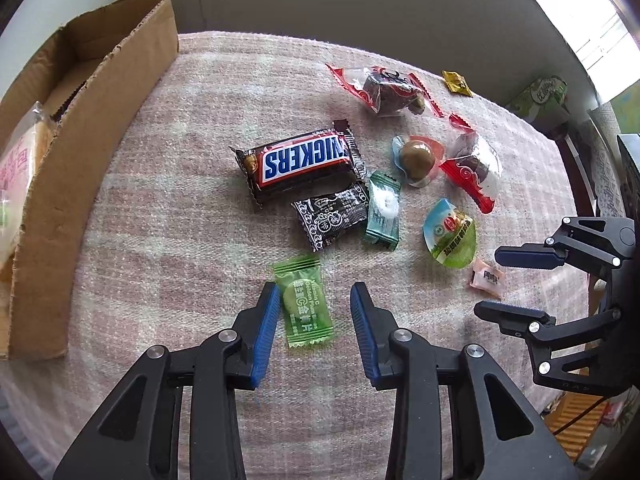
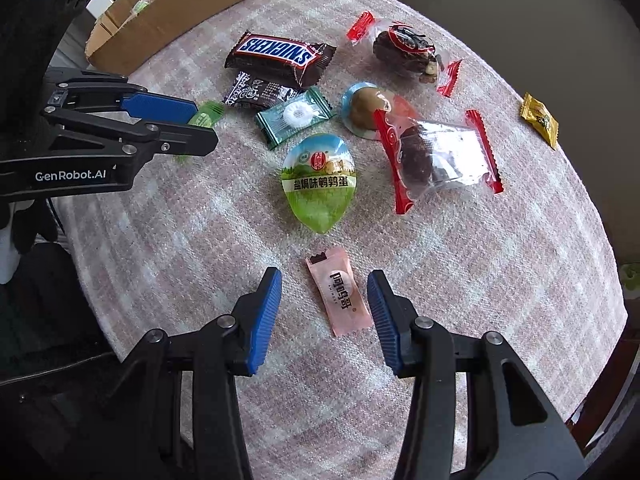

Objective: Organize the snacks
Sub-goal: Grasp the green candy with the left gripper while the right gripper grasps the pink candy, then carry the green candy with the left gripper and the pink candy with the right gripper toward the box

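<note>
Several wrapped snacks lie on a pink checked cloth [image 1: 192,184]. My left gripper [image 1: 315,294] is open, its blue pads on either side of a green candy packet [image 1: 306,306], which also shows in the right wrist view [image 2: 206,114]. My right gripper [image 2: 325,282] is open around a pink candy packet [image 2: 341,296], also visible in the left wrist view [image 1: 487,279]. A Snickers bar [image 1: 300,160], a black packet [image 1: 332,216], a teal mint packet [image 1: 383,210] and a green egg pouch [image 2: 318,184] lie beyond.
An open cardboard box [image 1: 80,152] stands at the left, with a pale packet inside. Two red-edged clear packets [image 2: 438,156] [image 2: 406,52], a round brown snack [image 2: 366,108] and a yellow candy [image 2: 539,119] lie farther right. The table edge curves close on the right.
</note>
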The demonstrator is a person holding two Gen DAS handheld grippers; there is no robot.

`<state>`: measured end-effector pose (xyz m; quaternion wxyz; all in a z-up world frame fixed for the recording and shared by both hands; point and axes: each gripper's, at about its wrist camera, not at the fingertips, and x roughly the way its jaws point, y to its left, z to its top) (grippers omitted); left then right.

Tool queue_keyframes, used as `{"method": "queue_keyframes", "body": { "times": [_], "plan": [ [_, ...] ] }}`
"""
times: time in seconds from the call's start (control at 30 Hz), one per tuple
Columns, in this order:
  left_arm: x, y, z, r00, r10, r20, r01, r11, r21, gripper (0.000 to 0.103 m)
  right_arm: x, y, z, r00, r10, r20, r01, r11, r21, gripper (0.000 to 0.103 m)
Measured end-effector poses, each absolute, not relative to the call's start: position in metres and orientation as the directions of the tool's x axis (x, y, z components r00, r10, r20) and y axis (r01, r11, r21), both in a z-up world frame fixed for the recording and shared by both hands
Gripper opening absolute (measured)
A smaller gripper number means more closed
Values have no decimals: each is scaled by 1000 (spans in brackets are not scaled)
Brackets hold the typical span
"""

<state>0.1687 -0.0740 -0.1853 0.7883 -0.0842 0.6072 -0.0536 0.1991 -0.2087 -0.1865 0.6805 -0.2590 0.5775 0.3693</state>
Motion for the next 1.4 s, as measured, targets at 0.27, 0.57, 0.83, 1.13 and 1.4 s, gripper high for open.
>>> {"method": "queue_keyframes", "body": {
  "times": [0.27,0.57,0.83,1.13,1.4],
  "plan": [
    [162,-75,-185,276,-164,-947,5,986,-170,30,195,-215,-195,64,235,-970,-790,606,94,41],
    [155,-88,-187,343,-130,-930,54,991,-119,19,188,-226,-196,135,221,-966,-776,630,36,21],
    [145,-77,-185,429,-150,-891,82,989,-127,19,171,-247,-198,222,278,-935,-720,693,35,20],
    [138,-67,-173,453,-190,-871,84,982,-170,19,175,-264,-179,214,322,-922,-662,742,105,20],
    [133,-53,-145,471,-203,-858,81,979,-187,19,181,-257,-142,229,340,-912,-638,760,123,20]
  ]
}}
